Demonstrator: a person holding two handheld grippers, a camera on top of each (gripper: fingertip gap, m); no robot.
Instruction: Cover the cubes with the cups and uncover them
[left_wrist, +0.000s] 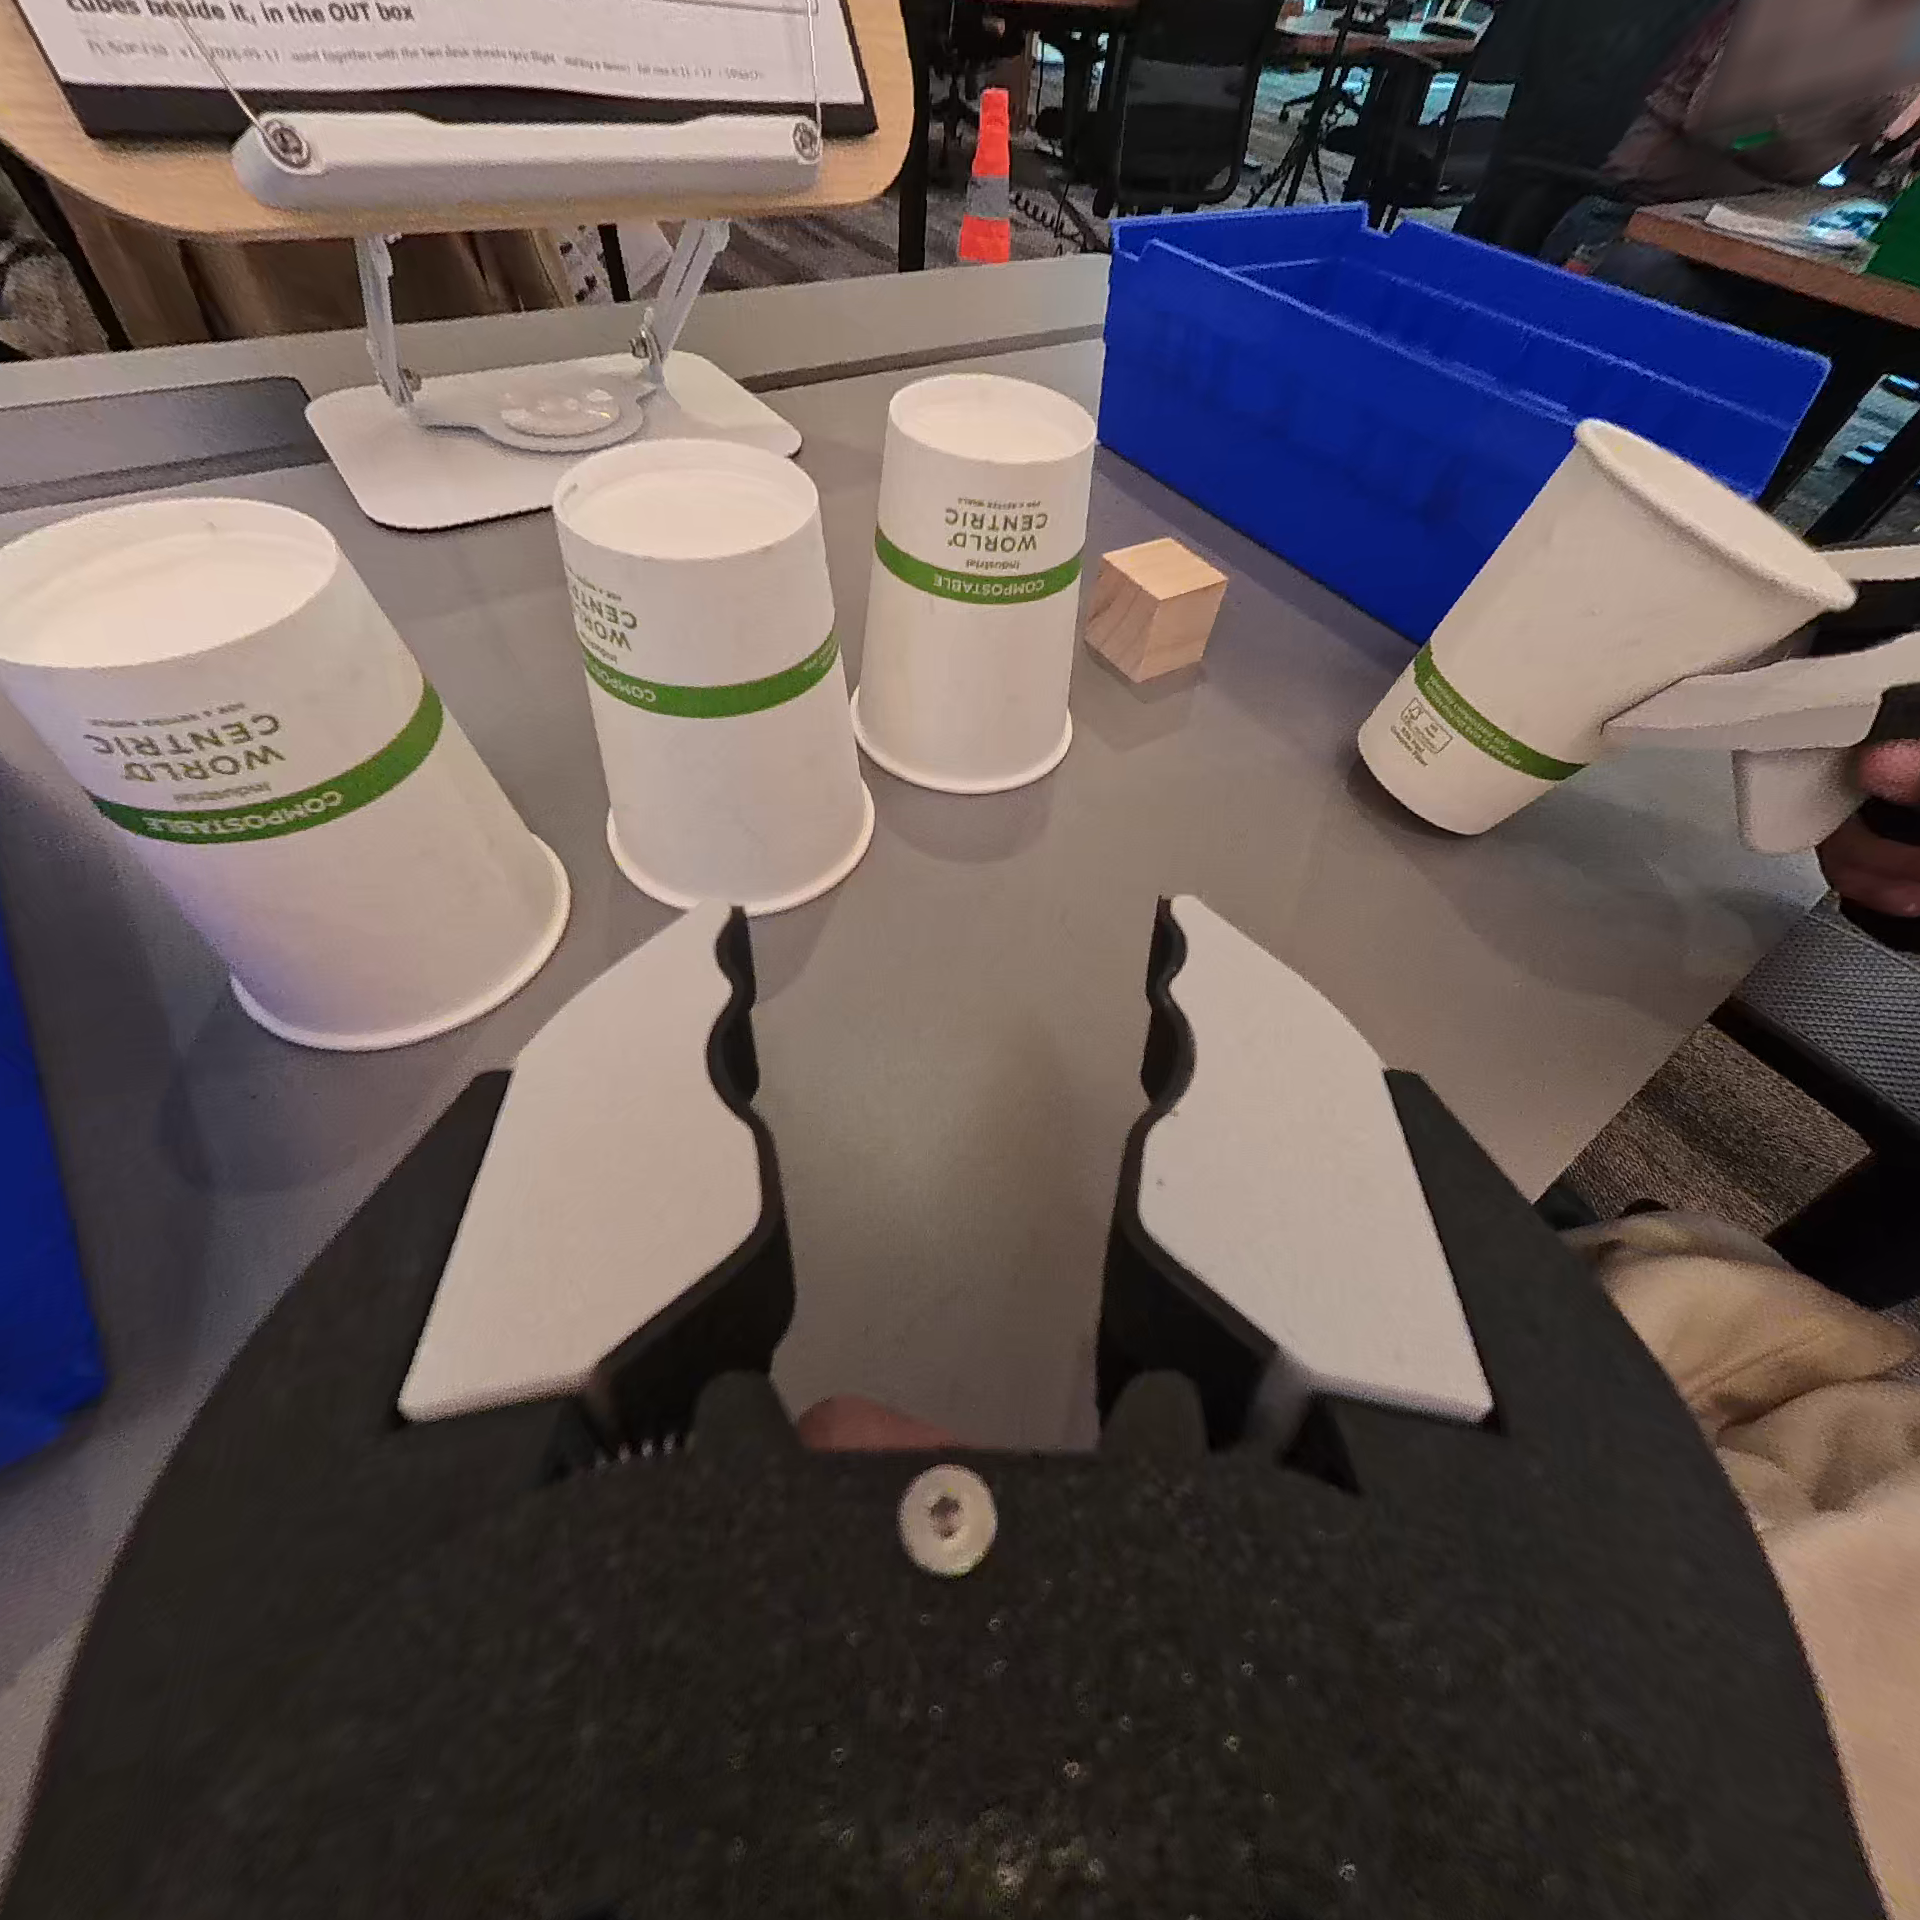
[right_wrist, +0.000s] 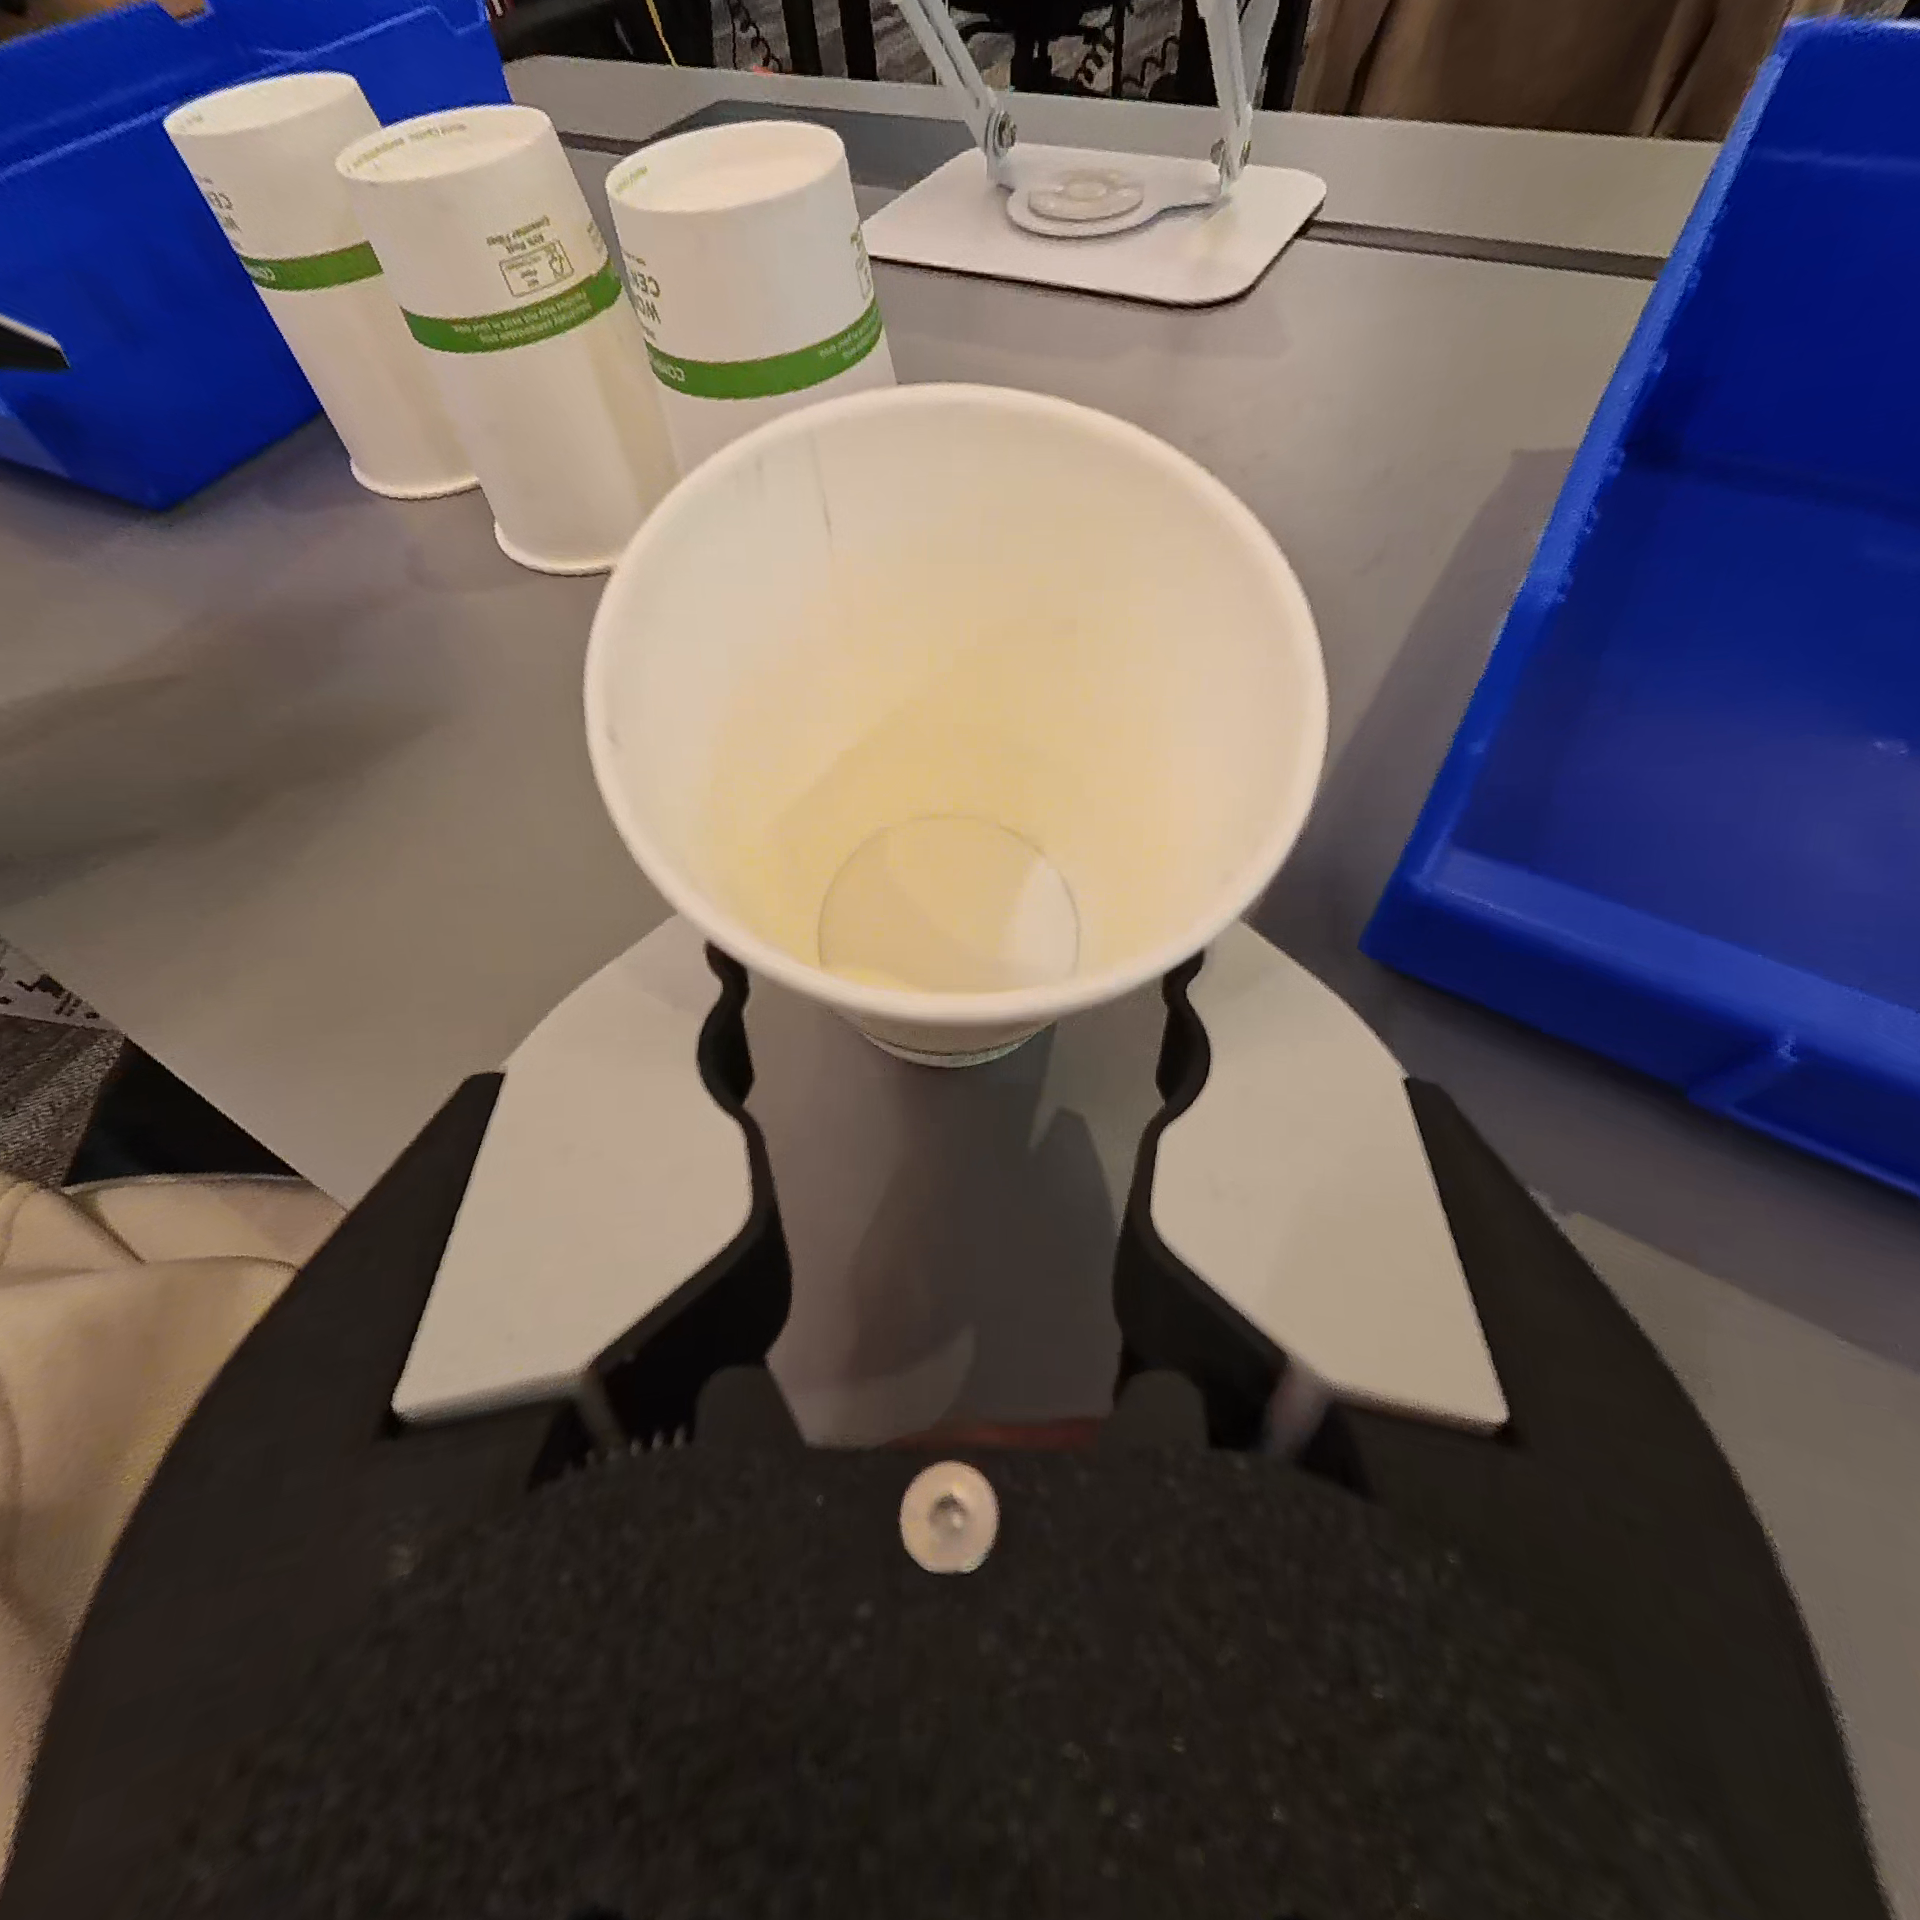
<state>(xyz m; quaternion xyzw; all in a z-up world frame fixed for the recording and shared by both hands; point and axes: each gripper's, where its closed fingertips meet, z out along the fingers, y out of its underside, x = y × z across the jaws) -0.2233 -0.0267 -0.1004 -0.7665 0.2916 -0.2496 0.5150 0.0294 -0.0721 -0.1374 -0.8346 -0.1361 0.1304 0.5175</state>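
Three white paper cups with green bands stand upside down in a row on the grey table: left (left_wrist: 239, 769), middle (left_wrist: 717, 675) and right (left_wrist: 971, 592). A bare wooden cube (left_wrist: 1153, 608) sits just right of the row. My left gripper (left_wrist: 951, 914) is open and empty, near the front of the table below the cups. My right gripper (right_wrist: 951, 966) is shut on a fourth cup (right_wrist: 956, 675), which is mouth-up, empty and tilted toward the gripper. From the left wrist view, that gripper (left_wrist: 1725, 644) and cup (left_wrist: 1579, 623) are at the far right. The cube is hidden in the right wrist view.
A blue bin (left_wrist: 1351, 416) stands behind the cube and shows at right in the right wrist view (right_wrist: 1662, 727). Another blue bin (right_wrist: 104, 260) is at the table's other end. A document stand's white base (left_wrist: 540, 436) sits behind the cups. The table edge runs at right.
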